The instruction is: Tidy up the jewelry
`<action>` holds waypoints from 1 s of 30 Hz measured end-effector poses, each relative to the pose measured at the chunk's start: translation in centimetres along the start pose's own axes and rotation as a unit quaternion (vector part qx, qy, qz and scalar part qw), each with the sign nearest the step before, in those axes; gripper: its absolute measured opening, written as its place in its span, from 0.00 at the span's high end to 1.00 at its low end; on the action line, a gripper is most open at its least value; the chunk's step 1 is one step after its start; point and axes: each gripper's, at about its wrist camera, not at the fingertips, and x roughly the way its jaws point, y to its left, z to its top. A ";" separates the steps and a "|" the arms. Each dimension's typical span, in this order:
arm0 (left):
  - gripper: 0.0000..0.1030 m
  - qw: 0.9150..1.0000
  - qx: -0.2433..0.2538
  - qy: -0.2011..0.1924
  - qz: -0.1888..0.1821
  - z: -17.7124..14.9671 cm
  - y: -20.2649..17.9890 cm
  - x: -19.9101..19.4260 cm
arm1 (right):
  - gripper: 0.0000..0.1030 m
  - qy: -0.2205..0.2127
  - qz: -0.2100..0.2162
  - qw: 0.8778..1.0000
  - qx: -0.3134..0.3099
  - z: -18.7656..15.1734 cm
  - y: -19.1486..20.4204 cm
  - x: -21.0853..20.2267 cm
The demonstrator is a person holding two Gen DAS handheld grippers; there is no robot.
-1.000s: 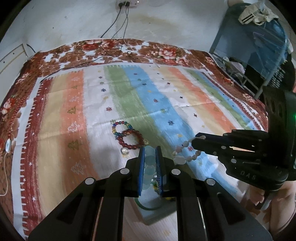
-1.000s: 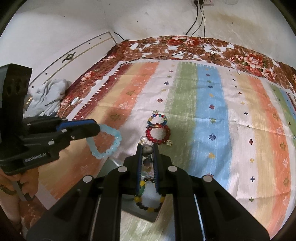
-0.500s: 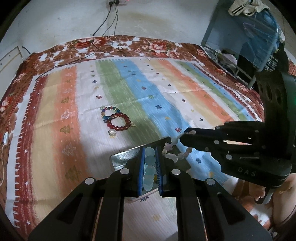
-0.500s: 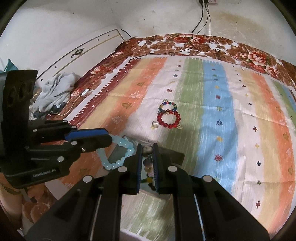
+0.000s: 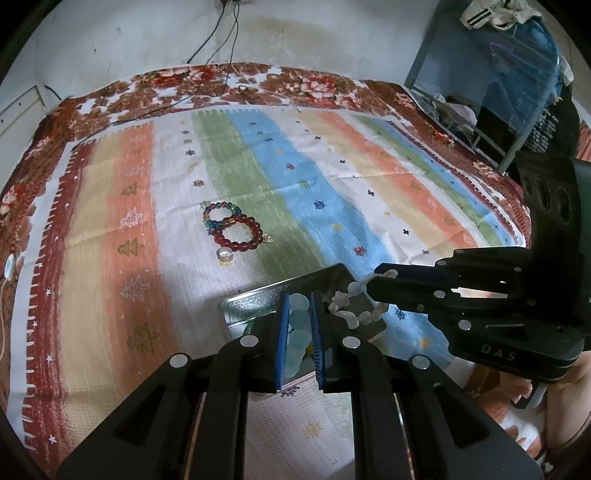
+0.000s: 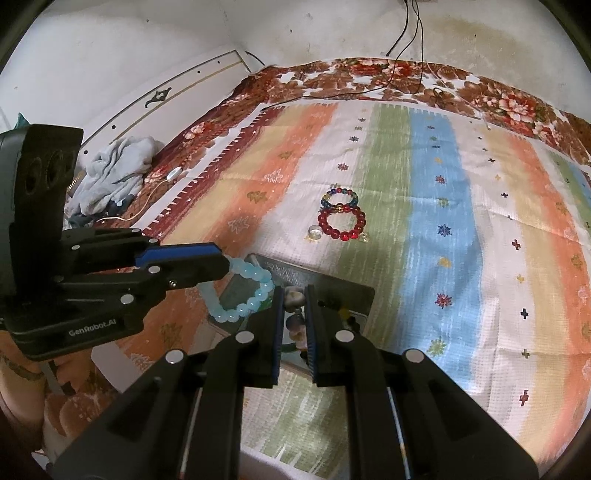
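Note:
My left gripper (image 5: 300,306) is shut on a pale blue bead bracelet (image 6: 243,295), which hangs over the left part of a silver metal tin (image 6: 332,284). My right gripper (image 6: 294,295) is shut on a pale pink-white bead bracelet (image 5: 351,306) and holds it over the same tin (image 5: 258,299). A beaded piece with dark and yellow beads (image 6: 345,317) lies inside the tin. Farther out on the striped cloth lie a red bead bracelet (image 5: 238,234), a multicolour bead bracelet (image 5: 221,215) and a small clear ring (image 5: 224,254).
A striped cloth (image 5: 332,166) covers a floral blanket (image 5: 221,79). Cables (image 5: 218,33) run down the back wall. A grey cloth heap (image 6: 110,170) lies at the left edge. A blue metal frame (image 5: 480,74) stands at the right.
Both grippers pulled back toward me with their bracelets. The tin came into view beneath them, and the loose bracelets on the cloth are now farther away.

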 end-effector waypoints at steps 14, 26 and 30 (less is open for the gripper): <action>0.52 0.999 -0.022 0.004 0.032 0.1 1.6 0.4 | 0.46 -0.010 -0.018 0.999 0.025 0.3 -1.8 -0.1; 0.48 0.997 -0.050 0.002 0.059 1.5 4.3 0.9 | 0.42 -0.002 -0.030 0.999 0.015 1.0 -2.0 1.2; 0.48 0.996 -0.054 0.010 0.070 2.5 5.4 2.0 | 0.42 -0.003 -0.039 0.999 0.014 2.0 -2.4 2.0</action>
